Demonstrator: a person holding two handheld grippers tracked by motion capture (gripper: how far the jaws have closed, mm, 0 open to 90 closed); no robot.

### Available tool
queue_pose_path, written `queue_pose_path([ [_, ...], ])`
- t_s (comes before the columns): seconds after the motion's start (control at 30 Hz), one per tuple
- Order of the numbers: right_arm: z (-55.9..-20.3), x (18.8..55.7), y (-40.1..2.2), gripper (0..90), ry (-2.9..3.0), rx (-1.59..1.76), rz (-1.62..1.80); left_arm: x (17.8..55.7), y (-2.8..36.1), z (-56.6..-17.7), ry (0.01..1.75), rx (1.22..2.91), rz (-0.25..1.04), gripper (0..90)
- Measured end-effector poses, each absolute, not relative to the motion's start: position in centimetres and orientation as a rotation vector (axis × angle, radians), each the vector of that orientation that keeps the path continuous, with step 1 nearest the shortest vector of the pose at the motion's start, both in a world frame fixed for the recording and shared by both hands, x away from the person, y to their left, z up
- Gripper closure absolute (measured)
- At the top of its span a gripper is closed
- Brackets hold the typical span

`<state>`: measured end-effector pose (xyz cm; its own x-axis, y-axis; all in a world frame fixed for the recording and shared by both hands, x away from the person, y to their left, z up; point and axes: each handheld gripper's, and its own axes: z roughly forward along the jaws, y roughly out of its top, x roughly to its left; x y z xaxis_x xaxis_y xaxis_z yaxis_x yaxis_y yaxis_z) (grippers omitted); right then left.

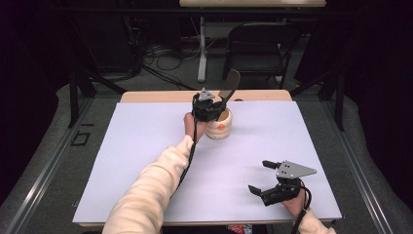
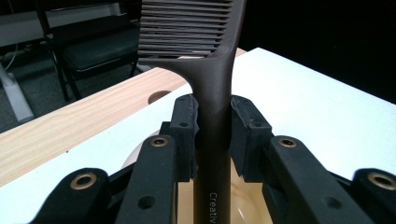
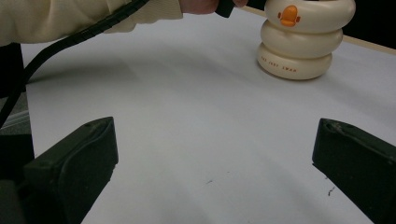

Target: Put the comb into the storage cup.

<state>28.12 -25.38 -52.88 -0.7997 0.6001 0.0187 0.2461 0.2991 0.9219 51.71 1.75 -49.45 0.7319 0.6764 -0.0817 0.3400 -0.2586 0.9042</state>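
White sheet covers most of the wooden table. Largest thing on it: a cream holder of stacked rings with an orange duck bill on its side, standing toward the far edge, just left of centre.

Left gripper hangs directly over the holder's mouth. Its jaws are closed on the handle of a dark brown comb, pads pressing both sides. Comb's long axis runs close to upright, tilted a little to the right in the high view; toothed end up, handle end down toward the holder's opening, whose cream inside shows beneath the jaws in the left gripper view. Whether the handle tip is already inside the rim, cannot tell.

Right gripper rests near the front right corner, well apart from the holder, jaws spread wide, nothing between them.

Judgement: the move ahead is along the comb's own axis, straight down into the holder, and the left hand is the one placed for it.
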Motion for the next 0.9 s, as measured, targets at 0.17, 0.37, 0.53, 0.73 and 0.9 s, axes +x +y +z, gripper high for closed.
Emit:
queue_pose_path([
  [0.17, -52.88, 28.13, -25.35, 0.0, 2.243, 0.764, 1.5, 51.72, 1.83, -49.32, 0.782, 1.874, 0.393, 72.6],
  [0.37, -52.87, 28.12, -25.37, 0.0, 2.243, 0.764, 1.5, 51.68, 1.8, -49.36, 0.779, 1.884, 0.385, 72.6],
  [0.53, -52.86, 28.1, -25.35, 0.0, 2.243, 0.763, 1.497, 51.63, 1.82, -49.32, 0.777, 1.887, 0.388, 72.6],
  [0.73, -52.88, 28.12, -25.35, 0.0, 2.244, 0.764, 1.498, 51.7, 1.92, -49.52, 0.781, 1.889, 0.386, 72.6],
  [0.9, -52.91, 28.13, -25.34, 0.0, 2.246, 0.766, 1.5, 51.69, 1.89, -49.81, 0.783, 1.895, 0.383, 72.6],
])
